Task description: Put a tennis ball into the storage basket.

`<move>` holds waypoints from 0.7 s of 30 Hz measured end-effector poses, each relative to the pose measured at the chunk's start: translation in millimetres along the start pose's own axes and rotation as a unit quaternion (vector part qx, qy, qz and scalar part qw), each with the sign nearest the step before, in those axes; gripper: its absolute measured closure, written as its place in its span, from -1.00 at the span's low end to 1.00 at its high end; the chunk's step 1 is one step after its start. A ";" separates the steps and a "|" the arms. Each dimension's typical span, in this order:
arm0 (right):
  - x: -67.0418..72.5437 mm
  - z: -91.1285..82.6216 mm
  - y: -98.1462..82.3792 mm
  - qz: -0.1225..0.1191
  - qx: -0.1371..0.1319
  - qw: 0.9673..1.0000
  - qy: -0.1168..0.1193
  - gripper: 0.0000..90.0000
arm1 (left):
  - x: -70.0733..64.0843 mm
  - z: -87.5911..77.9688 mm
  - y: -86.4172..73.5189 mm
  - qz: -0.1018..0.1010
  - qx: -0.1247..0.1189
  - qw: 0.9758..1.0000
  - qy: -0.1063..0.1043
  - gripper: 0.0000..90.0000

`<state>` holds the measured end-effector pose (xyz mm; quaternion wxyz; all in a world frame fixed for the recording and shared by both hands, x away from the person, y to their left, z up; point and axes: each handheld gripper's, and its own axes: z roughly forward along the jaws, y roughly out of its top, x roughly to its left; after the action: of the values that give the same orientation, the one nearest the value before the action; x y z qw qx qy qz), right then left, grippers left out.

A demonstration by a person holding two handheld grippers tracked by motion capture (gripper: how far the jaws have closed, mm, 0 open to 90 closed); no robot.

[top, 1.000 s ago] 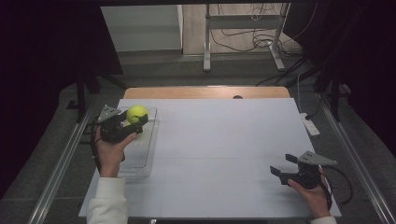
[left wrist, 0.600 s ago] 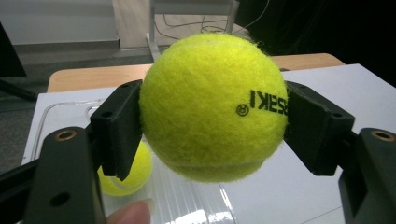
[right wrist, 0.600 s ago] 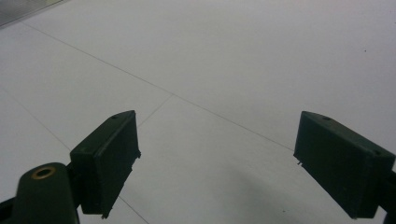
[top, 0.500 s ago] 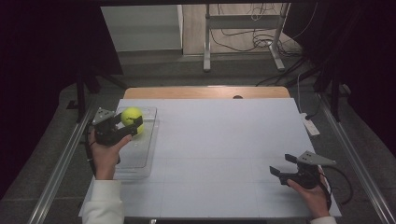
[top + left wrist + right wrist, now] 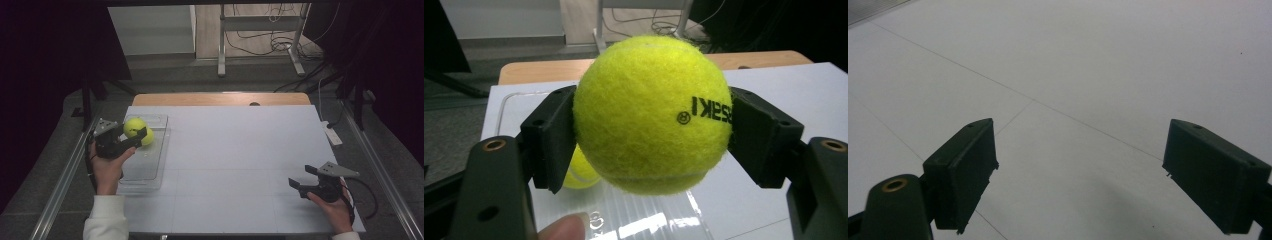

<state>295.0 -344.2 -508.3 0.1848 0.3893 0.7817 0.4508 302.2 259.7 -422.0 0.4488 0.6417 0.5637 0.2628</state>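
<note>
Here the left gripper (image 5: 134, 137) has its fingers (image 5: 551, 137) clamped on a tennis ball (image 5: 651, 112) above the clear tray (image 5: 150, 172) at nine o'clock on the surface (image 5: 235, 150); carry it level, grip firm; the right gripper (image 5: 307, 181), fingers spread empty, waits at four o'clock.

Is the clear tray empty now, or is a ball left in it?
Not empty. One tennis ball lies in the clear tray, below the ball clamped in the left gripper.
</note>
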 end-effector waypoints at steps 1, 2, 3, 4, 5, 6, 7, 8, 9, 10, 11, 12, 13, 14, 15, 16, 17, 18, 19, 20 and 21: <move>-0.1 0.0 0.0 0.000 0.000 1.000 0.000 -0.69 | 0.8 0.3 -0.9 -0.002 0.002 1.000 0.000 -0.40; -0.2 -0.1 -0.1 0.000 0.000 1.000 0.000 -0.69 | 1.8 0.6 -2.0 -0.004 0.004 1.000 0.001 -0.40; -0.2 -0.1 -0.1 0.000 0.000 1.000 0.000 -0.69 | 2.4 0.7 -2.5 -0.004 0.006 1.000 0.002 -0.40; -0.2 -0.1 -0.1 0.000 0.000 1.000 0.000 -0.69 | 2.4 0.7 -2.5 -0.004 0.006 1.000 0.002 -0.40; -0.1 -0.1 -0.1 0.000 0.000 1.000 0.000 -0.69 | 3.0 0.7 -3.1 -0.005 0.008 1.000 0.003 -0.40; 0.0 0.0 -0.1 0.000 0.000 1.000 0.000 -0.69 | 3.3 0.7 -3.7 -0.005 0.010 1.000 0.004 -0.40; 0.1 0.1 0.0 0.000 0.001 1.000 0.000 -0.69 | 3.5 0.6 -4.0 -0.005 0.011 1.000 0.005 -0.40; 0.1 0.1 0.0 0.000 0.001 1.000 0.000 -0.69 | 4.0 0.6 -4.5 -0.004 0.013 1.000 0.005 -0.40; 0.1 0.1 -0.1 0.000 0.001 1.000 0.000 -0.69 | 4.6 0.7 -4.9 -0.004 0.015 1.000 0.006 -0.40; 0.0 0.1 -0.1 0.000 0.001 1.000 0.000 -0.69 | 5.0 0.8 -5.3 -0.005 0.016 1.000 0.007 -0.40; -0.1 0.1 -0.1 0.000 0.001 1.000 0.000 -0.69 | 5.4 0.9 -5.7 -0.005 0.017 1.000 0.007 -0.40; -0.1 0.1 -0.2 0.000 0.001 1.000 0.000 -0.69 | 6.0 1.1 -6.2 -0.006 0.019 1.000 0.007 -0.40; -0.1 0.2 -0.2 0.000 0.001 1.000 0.000 -0.69 | 6.3 1.2 -6.4 -0.006 0.020 1.000 0.007 -0.40; -0.1 0.3 -0.1 -0.001 0.002 1.000 -0.001 -0.69 | 6.4 1.3 -6.6 -0.006 0.021 1.000 0.008 -0.40; 0.0 0.3 -0.1 -0.001 0.003 1.000 -0.001 -0.69 | 6.5 1.5 -6.9 -0.005 0.022 1.000 0.009 -0.40; 0.1 0.4 -0.1 -0.001 0.003 1.000 0.000 -0.69 | 6.7 1.8 -7.2 -0.004 0.024 1.000 0.009 -0.40; 0.1 0.4 -0.1 -0.001 0.003 1.000 0.000 -0.69 | 6.7 1.8 -7.2 -0.004 0.024 1.000 0.009 -0.40; 0.2 0.4 -0.1 -0.001 0.003 1.000 0.000 -0.69 | 6.9 2.2 -7.5 -0.003 0.027 1.000 0.010 -0.40; 0.2 0.4 -0.1 -0.001 0.003 1.000 0.000 -0.69 | 7.0 2.7 -7.8 -0.003 0.028 1.000 0.009 -0.40; 0.2 0.4 -0.1 -0.001 0.003 1.000 0.000 -0.69 | 7.0 3.1 -8.1 -0.003 0.029 1.000 0.009 -0.40; 0.2 0.4 -0.1 -0.001 0.003 1.000 0.000 -0.69 | 7.1 3.3 -8.2 -0.003 0.030 1.000 0.010 -0.40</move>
<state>295.1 -343.8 -508.6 0.1843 0.3894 0.7832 0.4484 302.6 265.2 -431.9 0.4247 0.6504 0.5775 0.2511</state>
